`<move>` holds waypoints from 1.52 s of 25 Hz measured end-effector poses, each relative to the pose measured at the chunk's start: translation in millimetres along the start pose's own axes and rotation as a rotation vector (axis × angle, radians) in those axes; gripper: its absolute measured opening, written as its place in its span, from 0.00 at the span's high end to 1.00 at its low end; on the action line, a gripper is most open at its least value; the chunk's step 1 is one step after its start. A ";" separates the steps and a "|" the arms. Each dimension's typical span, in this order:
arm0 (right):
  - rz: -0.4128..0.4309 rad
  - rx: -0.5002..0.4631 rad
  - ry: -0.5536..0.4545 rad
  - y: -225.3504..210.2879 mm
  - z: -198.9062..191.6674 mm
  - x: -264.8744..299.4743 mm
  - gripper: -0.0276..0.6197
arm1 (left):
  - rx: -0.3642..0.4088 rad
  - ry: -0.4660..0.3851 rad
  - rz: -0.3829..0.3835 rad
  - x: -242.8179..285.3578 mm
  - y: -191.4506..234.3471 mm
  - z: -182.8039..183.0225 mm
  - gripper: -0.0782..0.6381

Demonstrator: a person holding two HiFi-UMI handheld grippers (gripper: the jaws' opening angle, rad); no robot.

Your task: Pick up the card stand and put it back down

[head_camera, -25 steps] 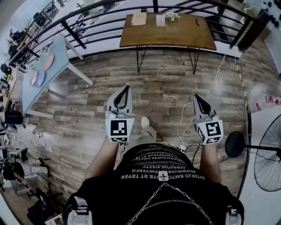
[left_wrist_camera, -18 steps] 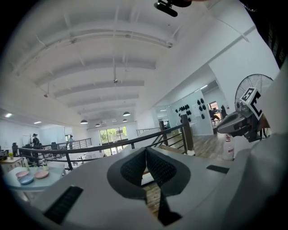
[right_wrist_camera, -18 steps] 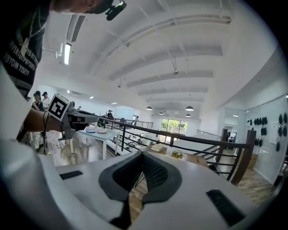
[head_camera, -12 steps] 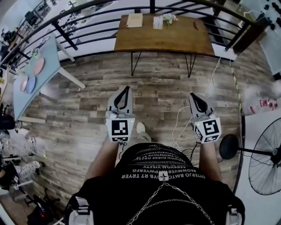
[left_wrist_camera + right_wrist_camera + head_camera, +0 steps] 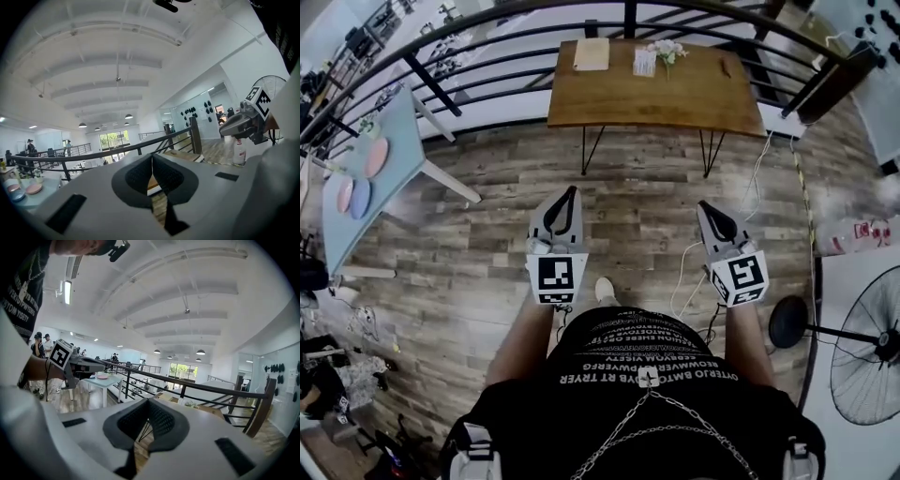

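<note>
We hold both grippers low and nearly level over a wood-plank floor (image 5: 469, 253), well short of the task's thing. The left gripper (image 5: 572, 190) has its jaws pressed together, the ribbed pads meeting in a thin line with nothing between them. The right gripper (image 5: 706, 206) is the same: jaws together and empty.

Well ahead of both pairs of jaws stands a wooden bench (image 5: 675, 89) on thin black legs, set against a black railing (image 5: 630, 21). The card stand (image 5: 644, 63) sits upright near the bench's far edge, roughly ahead of the gap between the two grippers and well apart from both. Just to its right is a small bunch of white flowers (image 5: 667, 49). To its left lies a tan pad (image 5: 592, 53).

Far off to the left of the left jaws a pale blue bench (image 5: 401, 127) carries a pink plate (image 5: 377, 157) and two more plates we cannot make out well. To the right of the right jaws a standing fan (image 5: 872, 352) rests where the planks give way to white flooring, and a white cable (image 5: 684, 281) trails on the floor beneath those jaws.

Through the gripper views we see an open hall beyond the railing, with a white beamed ceiling (image 5: 187, 301) and round hanging lamps.
</note>
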State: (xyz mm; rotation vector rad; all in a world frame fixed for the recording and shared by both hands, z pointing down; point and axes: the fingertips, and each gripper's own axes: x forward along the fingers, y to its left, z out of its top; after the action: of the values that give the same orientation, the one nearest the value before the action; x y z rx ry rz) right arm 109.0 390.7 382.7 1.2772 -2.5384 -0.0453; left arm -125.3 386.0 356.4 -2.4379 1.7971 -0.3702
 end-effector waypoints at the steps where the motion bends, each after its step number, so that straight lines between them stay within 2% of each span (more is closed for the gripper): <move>1: -0.003 0.000 0.009 0.6 0.9 7.4 0.93 | -0.001 0.001 -0.007 4.6 6.1 -1.6 0.85; 11: -0.034 -0.026 0.045 13.2 17.0 57.6 0.93 | -0.046 -0.008 -0.092 38.9 43.5 -16.7 0.85; 18: -0.072 -0.037 0.063 9.7 19.3 55.5 0.93 | -0.063 -0.006 -0.182 55.3 27.3 -25.6 0.85; 26: -0.097 0.004 0.059 -7.6 18.4 59.6 0.93 | -0.063 0.011 -0.246 71.2 13.3 -23.0 0.85; 34: -0.072 0.033 0.026 -34.0 16.1 85.6 0.93 | -0.092 0.036 -0.240 101.5 13.6 -19.3 0.85; 38: -0.057 0.050 0.015 -59.7 12.3 108.7 0.93 | -0.057 0.045 -0.196 125.9 22.3 -14.9 0.85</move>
State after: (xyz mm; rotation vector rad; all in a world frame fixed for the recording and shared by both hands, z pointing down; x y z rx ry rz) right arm 91.3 267.5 388.5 1.3633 -2.5049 0.0162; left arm -114.7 260.6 383.6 -2.6747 1.6102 -0.3979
